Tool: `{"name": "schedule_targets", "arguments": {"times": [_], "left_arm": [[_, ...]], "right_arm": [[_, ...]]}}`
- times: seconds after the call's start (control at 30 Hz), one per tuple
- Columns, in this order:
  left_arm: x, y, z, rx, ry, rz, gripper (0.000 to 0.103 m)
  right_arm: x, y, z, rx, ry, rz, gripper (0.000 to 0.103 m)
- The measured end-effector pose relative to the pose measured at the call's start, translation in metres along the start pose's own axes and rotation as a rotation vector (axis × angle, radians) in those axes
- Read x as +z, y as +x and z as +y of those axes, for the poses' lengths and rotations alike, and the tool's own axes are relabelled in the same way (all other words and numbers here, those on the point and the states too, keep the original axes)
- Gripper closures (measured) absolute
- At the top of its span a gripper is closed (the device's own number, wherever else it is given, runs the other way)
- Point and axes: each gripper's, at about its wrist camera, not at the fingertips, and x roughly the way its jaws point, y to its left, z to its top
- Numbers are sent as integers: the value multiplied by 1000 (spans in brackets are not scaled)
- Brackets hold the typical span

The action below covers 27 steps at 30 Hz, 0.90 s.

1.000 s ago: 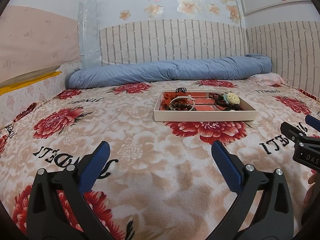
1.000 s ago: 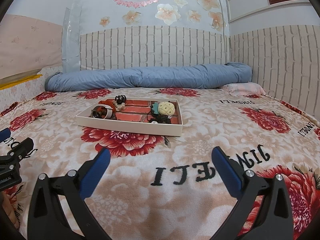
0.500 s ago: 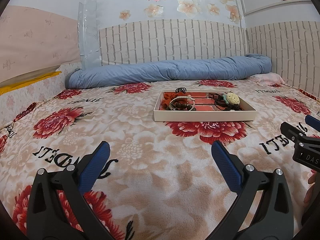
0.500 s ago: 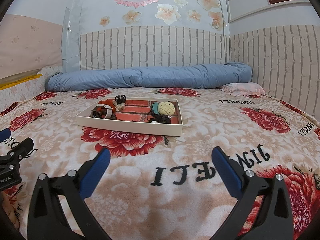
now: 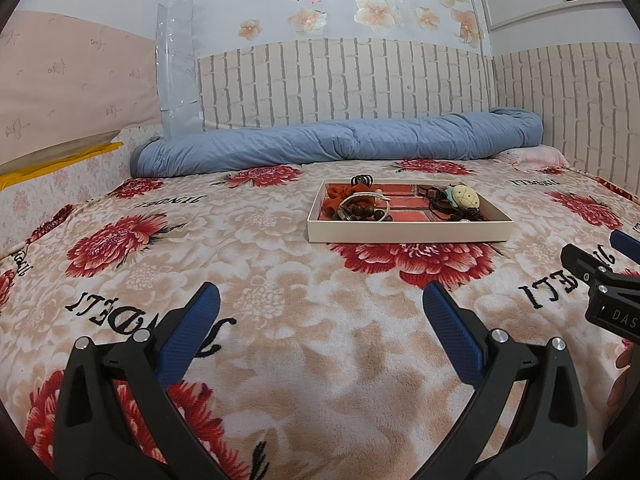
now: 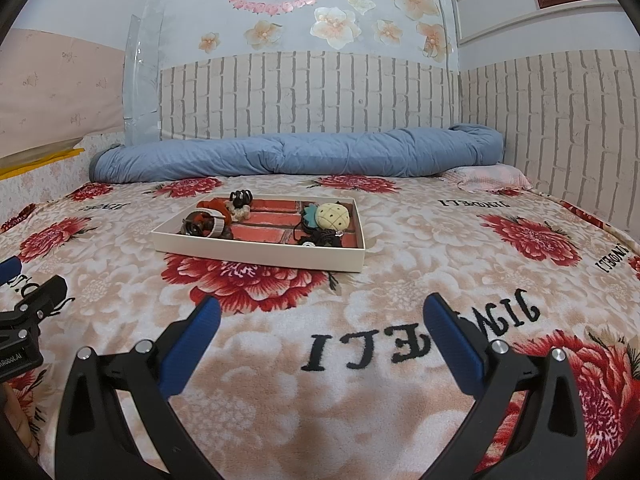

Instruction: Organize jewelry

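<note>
Your left gripper (image 5: 320, 312) and right gripper (image 6: 320, 314) both hover low over the floral fleece blanket (image 5: 280, 360) on the bed, blue-padded fingers (image 5: 192, 332) spread wide and holding nothing. Well ahead of both pairs of fingers sits the shallow cream cardboard tray (image 5: 408, 231), apart from them. It holds an orange fabric scrunchie (image 5: 338, 196), dark beaded bracelets (image 5: 360, 213) and a pale pineapple-shaped charm (image 6: 335, 218).
</note>
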Motion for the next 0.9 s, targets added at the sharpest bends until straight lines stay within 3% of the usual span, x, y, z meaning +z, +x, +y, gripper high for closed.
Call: {"name": "schedule_targets", "arguments": {"times": [0.9], "left_arm": [[-1,-1,0,-4,2,-2,5]], "right_arm": [[1,0,0,0,0,2,4]]}}
